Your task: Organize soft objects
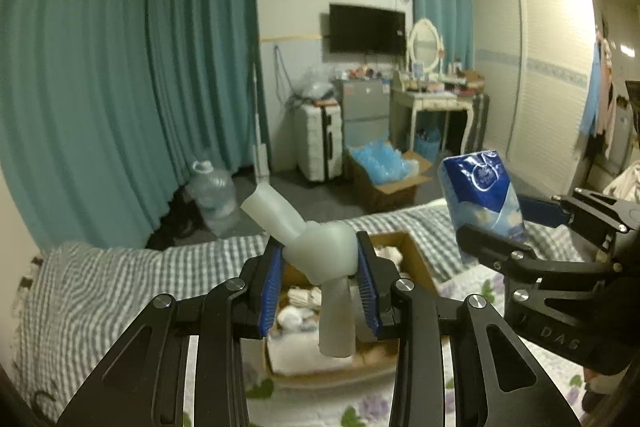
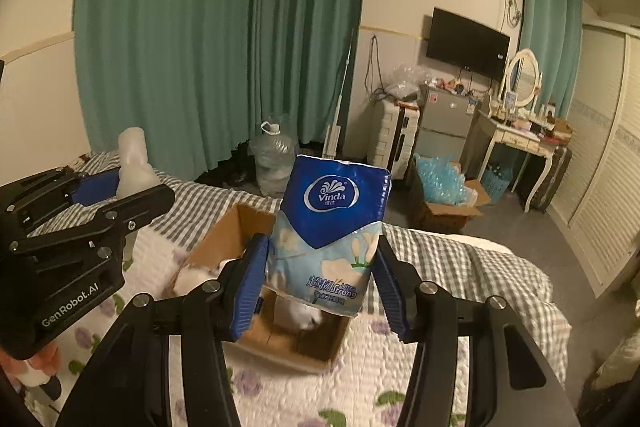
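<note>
Bedroom with teal curtains all along the wall, and I'm standing over the bed with its grey checked sheet and a flowery quilt. An open cardboard box sits on the quilt with some pale soft things inside; can't really tell what they are. My right gripper is clamped on a blue Vinda tissue pack, held upright right above the box. My left gripper is squeezed shut on a translucent grey squishy toy with stubby tube arms, also hovering over the box, just left of the tissue pack but not touching it. Further back there's a big water jug on the floor by the curtains, a white suitcase, a TV on the wall and a dressing table.
</note>
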`<state>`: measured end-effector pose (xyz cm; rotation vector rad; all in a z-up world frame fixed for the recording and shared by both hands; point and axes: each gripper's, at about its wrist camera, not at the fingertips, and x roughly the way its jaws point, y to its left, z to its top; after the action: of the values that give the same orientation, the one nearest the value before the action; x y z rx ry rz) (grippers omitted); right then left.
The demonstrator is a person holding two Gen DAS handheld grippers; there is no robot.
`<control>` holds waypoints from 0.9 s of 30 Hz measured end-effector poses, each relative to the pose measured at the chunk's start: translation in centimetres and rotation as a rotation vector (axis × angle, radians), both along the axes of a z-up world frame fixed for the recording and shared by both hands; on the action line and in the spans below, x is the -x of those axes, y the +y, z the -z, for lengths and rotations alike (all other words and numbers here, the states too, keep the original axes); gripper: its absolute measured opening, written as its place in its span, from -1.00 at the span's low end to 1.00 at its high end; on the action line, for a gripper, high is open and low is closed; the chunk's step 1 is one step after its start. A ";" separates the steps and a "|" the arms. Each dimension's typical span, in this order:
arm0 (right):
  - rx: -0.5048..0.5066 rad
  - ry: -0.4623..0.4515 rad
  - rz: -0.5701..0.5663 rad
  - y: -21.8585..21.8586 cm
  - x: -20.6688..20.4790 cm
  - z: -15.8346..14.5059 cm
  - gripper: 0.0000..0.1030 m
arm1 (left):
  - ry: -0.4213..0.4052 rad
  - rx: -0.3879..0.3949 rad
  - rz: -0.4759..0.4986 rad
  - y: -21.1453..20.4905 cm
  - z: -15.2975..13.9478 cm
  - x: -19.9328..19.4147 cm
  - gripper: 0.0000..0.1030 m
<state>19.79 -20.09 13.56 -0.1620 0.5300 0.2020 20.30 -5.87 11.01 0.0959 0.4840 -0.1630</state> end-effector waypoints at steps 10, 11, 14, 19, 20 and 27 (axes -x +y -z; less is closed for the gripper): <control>-0.018 0.178 0.008 0.7 -12.2 8.4 0.01 | 0.189 -0.072 -0.034 0.4 8.9 -12.0 -0.34; -0.020 0.192 0.008 0.7 -13.1 9.3 0.01 | 0.204 -0.080 -0.039 0.3 9.8 -12.5 -0.34; -0.059 0.220 -0.002 0.0 -14.4 11.6 0.05 | 0.231 -0.081 -0.018 0.0 11.8 -13.1 -0.27; -0.074 0.220 -0.002 -0.2 -14.6 13.5 0.50 | 0.225 -0.098 0.016 -0.6 11.6 -11.6 -0.18; -0.077 0.209 0.007 -0.5 -14.4 13.4 0.52 | 0.215 -0.111 0.010 -0.7 10.9 -11.2 -0.02; -0.054 0.108 0.055 -1.6 -9.4 6.3 0.59 | 0.047 -0.115 -0.053 -0.1 1.3 -5.4 0.39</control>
<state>29.19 -21.73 7.26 -0.0841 0.6347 0.1723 25.70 -5.95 9.74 0.1915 0.5424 -0.0859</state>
